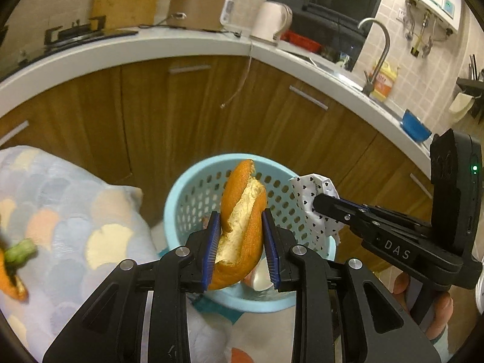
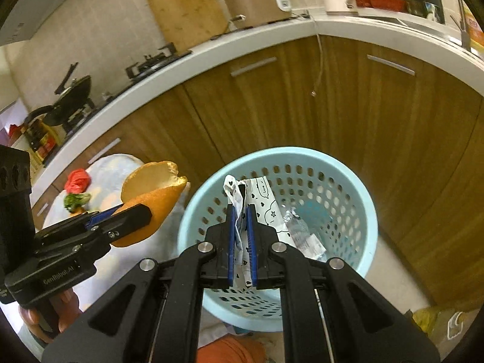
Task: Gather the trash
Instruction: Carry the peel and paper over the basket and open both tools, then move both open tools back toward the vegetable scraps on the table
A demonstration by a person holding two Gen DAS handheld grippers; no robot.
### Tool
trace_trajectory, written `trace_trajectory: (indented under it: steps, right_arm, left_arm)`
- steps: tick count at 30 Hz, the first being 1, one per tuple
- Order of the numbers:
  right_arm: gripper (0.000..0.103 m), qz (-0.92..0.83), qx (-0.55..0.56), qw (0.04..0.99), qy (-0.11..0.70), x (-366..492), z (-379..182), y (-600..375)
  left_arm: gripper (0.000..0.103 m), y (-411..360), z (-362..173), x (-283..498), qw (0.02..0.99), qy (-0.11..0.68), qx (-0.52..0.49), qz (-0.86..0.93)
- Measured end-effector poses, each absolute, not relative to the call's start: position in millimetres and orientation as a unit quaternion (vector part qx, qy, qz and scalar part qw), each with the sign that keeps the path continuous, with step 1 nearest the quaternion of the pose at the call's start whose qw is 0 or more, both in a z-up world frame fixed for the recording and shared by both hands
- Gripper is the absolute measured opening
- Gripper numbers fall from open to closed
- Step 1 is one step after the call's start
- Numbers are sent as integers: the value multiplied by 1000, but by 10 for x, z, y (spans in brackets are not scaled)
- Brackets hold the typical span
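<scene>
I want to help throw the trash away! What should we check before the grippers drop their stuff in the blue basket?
1. Left gripper holds the orange peel: ok.
2. Right gripper holds the patterned wrapper: ok.
3. Wrapper over the basket opening: ok.
4. Peel over the opening: cannot tell; the right view shows it beside the rim.
5. Room left in the basket: ok.

Basket (image 2: pixel 348 163) before cabinets (image 2: pixel 393 115)

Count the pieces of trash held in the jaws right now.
2. The curled orange peel is clamped in the left gripper beside the pale blue perforated plastic basket. The crumpled white heart-print wrapper is pinched in the right gripper over it.
</scene>
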State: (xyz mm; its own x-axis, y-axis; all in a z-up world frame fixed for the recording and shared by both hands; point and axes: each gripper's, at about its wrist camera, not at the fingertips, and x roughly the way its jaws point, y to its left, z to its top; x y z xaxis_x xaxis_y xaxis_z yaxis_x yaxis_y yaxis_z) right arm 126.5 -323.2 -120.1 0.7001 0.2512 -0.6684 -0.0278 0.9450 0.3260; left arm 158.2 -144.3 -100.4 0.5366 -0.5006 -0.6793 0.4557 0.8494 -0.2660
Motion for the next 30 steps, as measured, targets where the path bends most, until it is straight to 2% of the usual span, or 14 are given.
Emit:
trace_trajectory:
  steps: [4,6,7,8,10,11,20,30]
  right_arm:
    - [7,67,151,906,389,1336,-1258,-3268]
    - [12,53,151,902,400,1370,-1293,-3284]
    - [16,51,153,901,404,1371,-1303,-3289]
    - [18,53,156,900,404,1373,-1309,-3294]
    - [27,52,155,901,402,1356,-1309,-3296]
    - [28,53,153,902,400,1344,-1300,-3287]
    - [28,71,142,913,376,1242,-1067,-3115]
    - [29,134,104,921,350,1167,-739,-2446]
  left_arm:
    - [31,-1545,-1075,1644,874,403,-26,-271]
    - [40,-1565,-1097,1654,877,403,-21,-260]
    - [49,-1559,-1103,1656,879,403,-20,-255]
    - [52,-1548,-1097,1648,880,402,-20,-253]
    - [52,-1508,-1083,1625,879,400,-23,-258]
    - [52,-1496,-1071,1613,879,399,-23,-258]
    - [52,-1259,-825,1404,896,368,-30,-247]
    - [52,-659,-415,1110,924,314,-54,-212]
